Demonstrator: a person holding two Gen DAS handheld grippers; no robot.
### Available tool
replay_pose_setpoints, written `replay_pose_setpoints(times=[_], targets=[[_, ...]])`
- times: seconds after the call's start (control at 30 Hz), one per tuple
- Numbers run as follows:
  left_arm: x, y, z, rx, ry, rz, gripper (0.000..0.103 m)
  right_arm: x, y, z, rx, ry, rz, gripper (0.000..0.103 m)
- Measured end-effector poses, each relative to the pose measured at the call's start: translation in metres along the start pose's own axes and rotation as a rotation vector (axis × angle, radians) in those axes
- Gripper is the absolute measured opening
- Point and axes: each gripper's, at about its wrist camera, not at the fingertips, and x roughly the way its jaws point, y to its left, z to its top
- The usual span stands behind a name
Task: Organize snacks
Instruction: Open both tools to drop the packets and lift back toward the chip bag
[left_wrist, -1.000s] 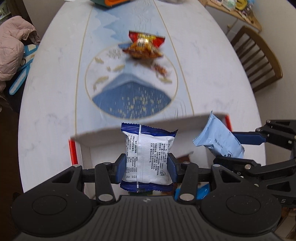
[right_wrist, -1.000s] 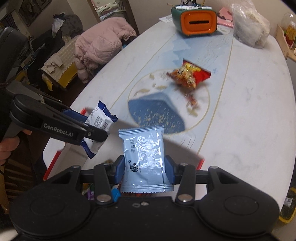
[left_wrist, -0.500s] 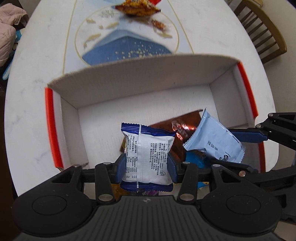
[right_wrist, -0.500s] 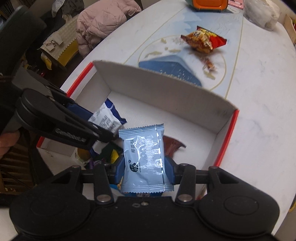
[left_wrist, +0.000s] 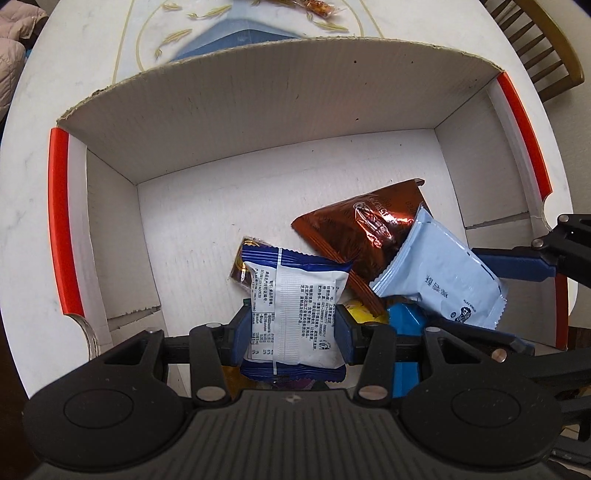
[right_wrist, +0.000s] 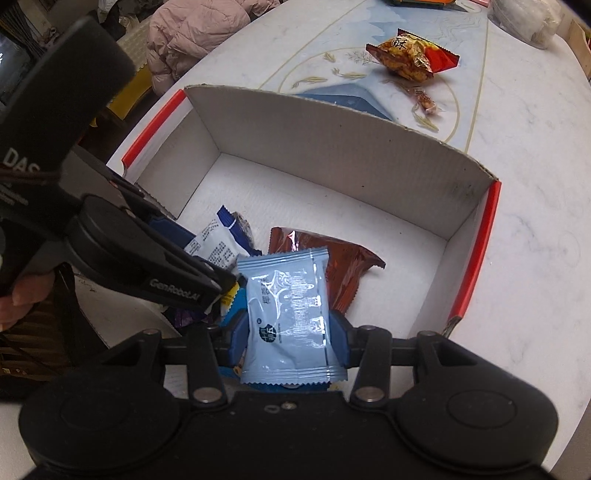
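Observation:
My left gripper is shut on a white and dark-blue snack packet, held low inside the white cardboard box. My right gripper is shut on a light-blue snack packet, also down in the box. That light-blue packet shows at the right of the left wrist view. The white and blue packet peeks out behind the left gripper in the right wrist view. A brown foil packet lies on the box floor under both, with other snacks beside it.
A red and yellow snack bag and a small wrapped sweet lie on the table beyond the box. A pink jacket sits on seating at the left. A wooden chair stands at the right. Red-edged box flaps flank the sides.
Both grippers have sunk from above the box rim down into the box, each still holding its packet. The box walls now fill both views.

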Motion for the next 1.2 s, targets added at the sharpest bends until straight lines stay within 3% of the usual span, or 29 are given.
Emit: replay_pose_setpoints(times=[0.53, 0.63, 0.87, 1.03, 1.2], targets=[[-0.014, 0.001, -0.009, 0.022, -0.058, -0.012, 0.050, -0.007, -0.006, 0.000, 0.026, -0.022, -0.001, 0.053], [-0.023, 0.001, -0.012, 0.023, -0.078, -0.019, 0.053, -0.013, -0.008, 0.000, 0.033, -0.043, 0.007, 0.066], [-0.045, 0.003, -0.019, 0.023, -0.140, -0.045, 0.058, -0.028, -0.008, 0.002, 0.033, -0.078, 0.032, 0.069], [-0.063, 0.007, -0.021, 0.022, -0.195, -0.060, 0.063, -0.042, -0.007, 0.005, 0.036, -0.119, 0.053, 0.083], [-0.081, 0.010, -0.018, 0.011, -0.243, -0.071, 0.063, -0.058, -0.006, 0.013, 0.025, -0.151, 0.071, 0.084]])
